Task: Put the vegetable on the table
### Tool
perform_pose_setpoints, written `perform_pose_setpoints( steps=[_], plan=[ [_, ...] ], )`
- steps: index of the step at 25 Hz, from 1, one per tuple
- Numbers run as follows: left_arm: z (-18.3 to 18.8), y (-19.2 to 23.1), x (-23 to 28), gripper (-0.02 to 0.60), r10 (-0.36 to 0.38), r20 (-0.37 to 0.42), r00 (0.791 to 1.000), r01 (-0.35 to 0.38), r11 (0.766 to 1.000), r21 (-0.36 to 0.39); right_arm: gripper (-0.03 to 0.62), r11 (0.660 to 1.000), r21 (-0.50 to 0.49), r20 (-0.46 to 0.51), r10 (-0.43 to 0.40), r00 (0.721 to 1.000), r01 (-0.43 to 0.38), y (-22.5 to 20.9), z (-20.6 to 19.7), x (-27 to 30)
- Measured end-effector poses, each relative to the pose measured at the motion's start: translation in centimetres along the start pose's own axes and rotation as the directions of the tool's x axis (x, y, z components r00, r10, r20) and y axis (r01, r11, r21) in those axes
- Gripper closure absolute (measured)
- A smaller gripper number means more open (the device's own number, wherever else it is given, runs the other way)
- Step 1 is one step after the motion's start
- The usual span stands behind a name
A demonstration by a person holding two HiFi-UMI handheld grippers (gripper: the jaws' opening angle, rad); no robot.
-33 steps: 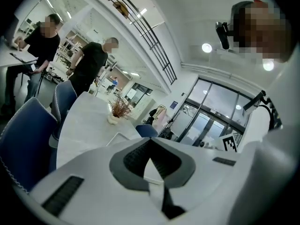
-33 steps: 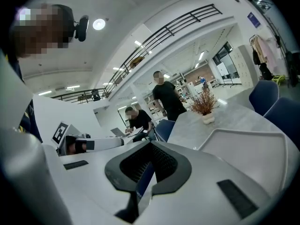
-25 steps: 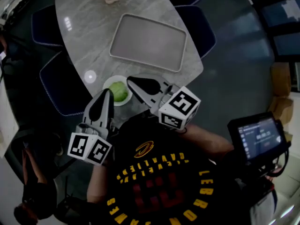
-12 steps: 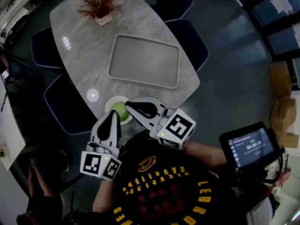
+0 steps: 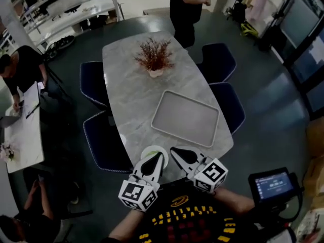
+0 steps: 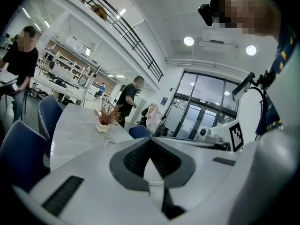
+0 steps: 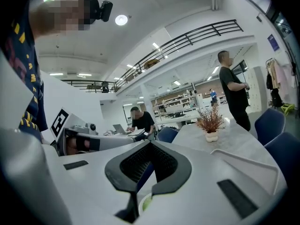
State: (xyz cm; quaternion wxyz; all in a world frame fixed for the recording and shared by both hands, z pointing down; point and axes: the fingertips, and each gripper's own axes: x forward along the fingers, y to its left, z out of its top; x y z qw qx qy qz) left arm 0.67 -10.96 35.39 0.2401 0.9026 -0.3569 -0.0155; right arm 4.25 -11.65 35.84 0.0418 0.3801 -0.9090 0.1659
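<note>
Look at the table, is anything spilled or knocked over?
No, nothing stands out. On the table the plant stands upright, the tray lies flat and bare, and the plate sits by the near edge. Nothing is spilled.

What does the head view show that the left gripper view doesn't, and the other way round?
Only the head view shows the round white bowl at the table's near edge and the small lit screen. Only the left gripper view shows the tall glass doors and the round ceiling lights. Both show the grey marble table, the dried red plant in a white pot and the shut left gripper.
</note>
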Motion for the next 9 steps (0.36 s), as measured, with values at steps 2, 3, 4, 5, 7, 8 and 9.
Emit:
perform_pose_setpoints(
  steps=[2,3,4,5,7,8,9],
  plan=[
    [0.4,-0.1,0.1,0.581,0.0,0.015,1.0,0.0,1.0,0.008,0.589,1.0,-0.017,0.005,0.003,1.0,-0.003,-0.1,0.4,0.0],
    [0.5,-0.1,0.0,0.581,0.0,0.02,1.0,-0.001,1.0,0.011,0.589,1.0,-0.026,0.009,0.004,1.0,-0.003,-0.1,0.5,0.0],
    [0.6,-0.2,-0.1,0.581,0.001,0.024,1.0,-0.001,1.0,0.012,0.589,0.999,-0.033,0.011,0.003,1.0,-0.003,-0.1,0.6,-0.1],
    [0.7,-0.2,-0.1,0.581,0.001,0.029,1.0,-0.002,1.0,0.014,0.589,0.999,-0.04,0.011,0.002,1.0,-0.001,-0.1,0.7,-0.1],
    [1.2,0.1,0.1,0.581,-0.002,0.045,0.999,0.001,1.0,0.026,0.589,0.998,-0.065,0.022,0.002,1.0,0.0,-0.3,1.2,0.1],
    [1.7,0.2,0.4,0.581,-0.006,0.058,0.998,0.004,0.999,0.038,0.589,0.997,-0.083,0.034,0.003,0.999,0.0,-0.6,1.6,0.3],
    [2.2,0.4,0.7,0.581,-0.01,0.071,0.997,0.007,0.999,0.05,0.589,0.995,-0.102,0.047,0.005,0.999,0.0,-0.9,2.1,0.5]
  ],
)
